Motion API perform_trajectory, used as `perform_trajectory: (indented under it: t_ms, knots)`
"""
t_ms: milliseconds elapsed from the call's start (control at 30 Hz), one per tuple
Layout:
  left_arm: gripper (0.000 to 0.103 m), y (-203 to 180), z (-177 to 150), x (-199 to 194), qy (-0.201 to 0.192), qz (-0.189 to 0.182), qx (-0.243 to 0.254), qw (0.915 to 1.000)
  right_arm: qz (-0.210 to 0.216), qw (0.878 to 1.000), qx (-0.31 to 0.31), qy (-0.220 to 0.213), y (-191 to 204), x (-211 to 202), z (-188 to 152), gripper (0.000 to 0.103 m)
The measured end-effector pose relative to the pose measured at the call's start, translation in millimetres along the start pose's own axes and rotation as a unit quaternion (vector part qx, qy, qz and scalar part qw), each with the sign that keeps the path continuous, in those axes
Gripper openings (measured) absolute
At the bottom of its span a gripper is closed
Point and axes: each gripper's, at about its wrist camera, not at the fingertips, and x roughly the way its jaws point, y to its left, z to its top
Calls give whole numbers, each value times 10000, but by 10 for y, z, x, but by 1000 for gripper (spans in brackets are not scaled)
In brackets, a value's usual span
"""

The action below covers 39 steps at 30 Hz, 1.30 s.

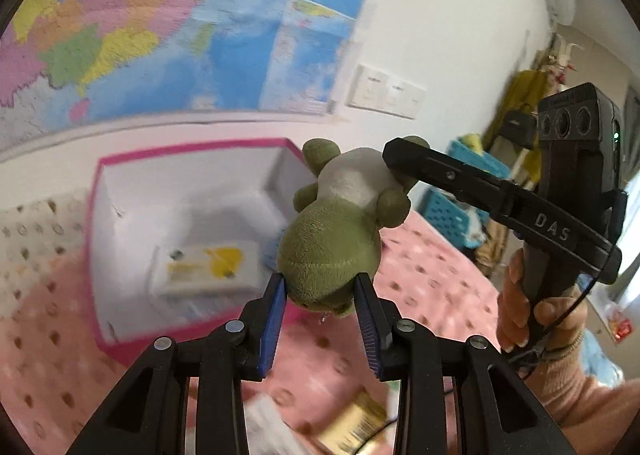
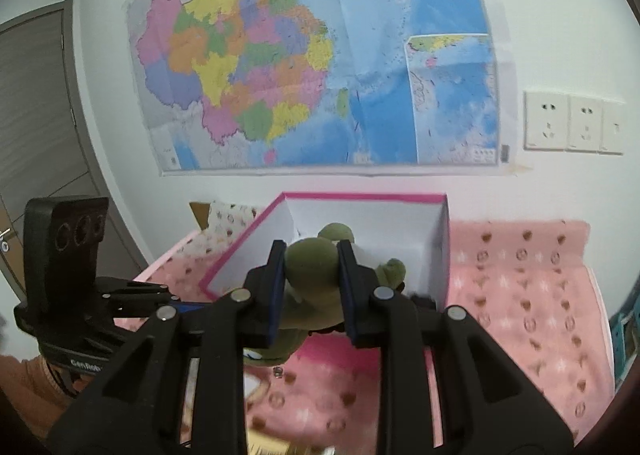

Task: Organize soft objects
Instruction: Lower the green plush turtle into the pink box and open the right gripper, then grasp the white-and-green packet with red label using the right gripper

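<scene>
A green plush toy (image 1: 332, 239) with a pale belly hangs in the air in front of a pink-rimmed white box (image 1: 192, 149). My left gripper (image 1: 320, 283) is shut on its round head, blue pads pressing both sides. In the left wrist view my right gripper (image 1: 400, 163) reaches in from the right and clamps the toy's far end. In the right wrist view my right gripper (image 2: 311, 255) is shut on a rounded green part of the plush toy (image 2: 316, 311), just before the box (image 2: 360, 195). The left tool's black body (image 2: 80, 275) shows at lower left.
The box sits on a pink patterned blanket (image 2: 520, 295) against a wall with a map (image 2: 320, 55) and sockets (image 2: 572, 127). A white-and-yellow packet (image 1: 204, 267) lies inside the box. Blue baskets (image 1: 448, 211) stand at right, and a yellow carton (image 1: 352, 419) lies below my left gripper.
</scene>
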Motion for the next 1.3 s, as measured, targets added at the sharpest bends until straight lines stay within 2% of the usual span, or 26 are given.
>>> perform_trajectory:
  t_ms: [133,267,433,533,600,733,800,900,1067,1167,1233,1300]
  knots:
    - [35,221,237,202,22,353,-104,9993,91,9998,139,97,-144,358,151,29]
    - [35,394,364,518,146,666,-195,9975,-53,9994,232,255,-288,751,239,29]
    - [35,714,467,849,340,1046,-577,9923,-201,9964,429,704,-450,1226,265,36]
    - [35,896,452,924,411,1260,-861,9874,-363,9936,561,907,-527,1344,208,42]
    - [35,908,402,858,347,1192,-918,9880,-291,9935,591,926,-544,1295,155,43]
    - [36,748,293,609,39,1156,-594,9915,-134,9952,412,873,-464,987,35,43]
    - [36,619,231,470,-35,975,-449,9942,31,9962,367,793,-419,798,-15,44]
    - [39,395,113,265,-173,740,-150,9970,334,9966,375,647,-367,432,-124,52]
    - [47,67,-79,-59,-355,315,238,9986,618,9952,458,598,-329,17,-305,53]
    - [47,-130,-216,-152,-368,173,420,9983,665,9942,494,683,-302,-135,-432,53]
    - [47,-237,-340,-173,-264,-82,451,9986,787,9926,597,713,-284,-248,-516,53]
    - [47,-320,-456,-156,-194,-101,543,9983,880,9916,699,637,-272,-370,-584,53]
